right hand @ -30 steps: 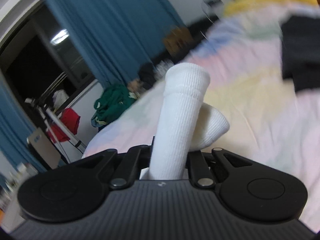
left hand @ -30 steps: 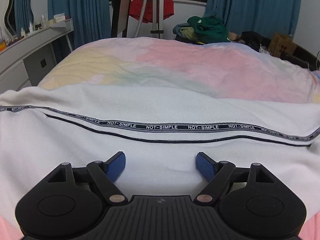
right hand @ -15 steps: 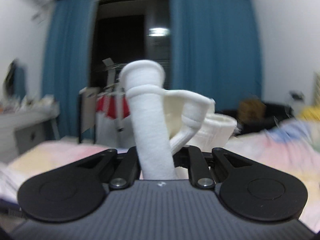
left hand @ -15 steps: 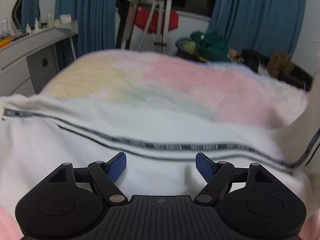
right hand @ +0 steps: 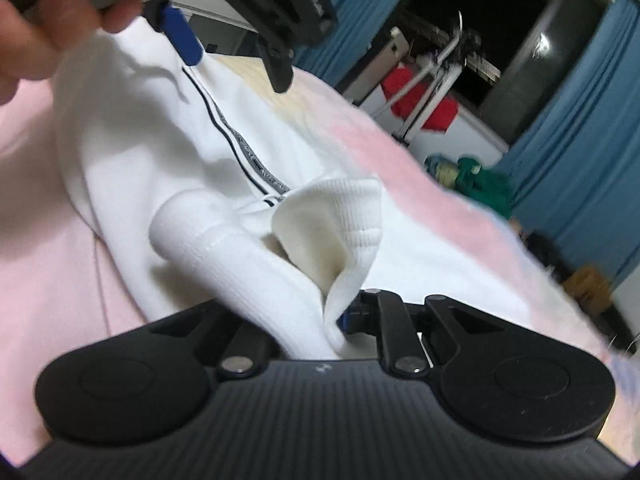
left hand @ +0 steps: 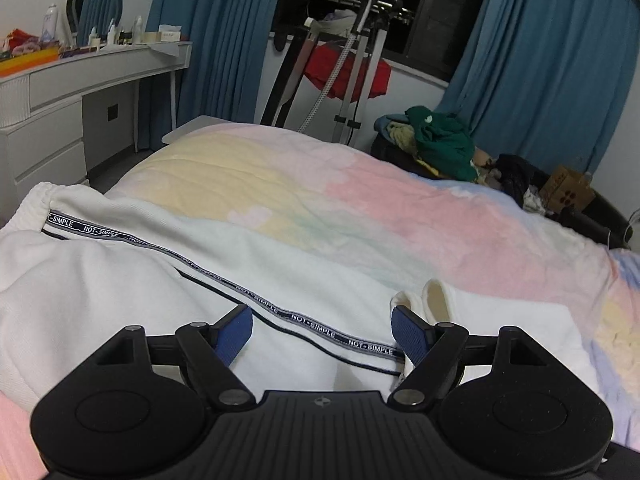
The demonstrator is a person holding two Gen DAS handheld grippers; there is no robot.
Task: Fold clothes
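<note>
The left claw (left hand: 322, 334) is held with its blue pads (left hand: 236, 332) wide apart, nothing between them, just above the white trousers (left hand: 120, 288). The right claw (right hand: 316, 320) is clamped on the ribbed cuff (right hand: 248, 264) of a trouser leg; its pads are mostly hidden by the cloth.

The trousers are spread across the near part of the bed (left hand: 400, 208), over a pastel quilt of pink, yellow and blue. The fabric is white and soft-looking, with a dark side stripe (left hand: 312, 322) lettered "NOT-SIMPLE" and a thin black piping line beside it. The elastic waistband (left hand: 38, 196) is seen at far left in the left wrist view. The cuff ends are folded back onto the garment at near right, by the left claw's right pad.

Compared with one second ago, the stripe, then running nearly level across the left view, is now seen slanting down to the right, and the leg has been doubled over. The right claw, then raised and facing the room, has been brought down to the garment with the cuff still gripped.

Beyond the bed, a white dresser (left hand: 80, 92), a metal stand with red cloth (left hand: 352, 76), a heap of green clothing (left hand: 440, 144) and blue curtains (left hand: 540, 60) are recorded.
</note>
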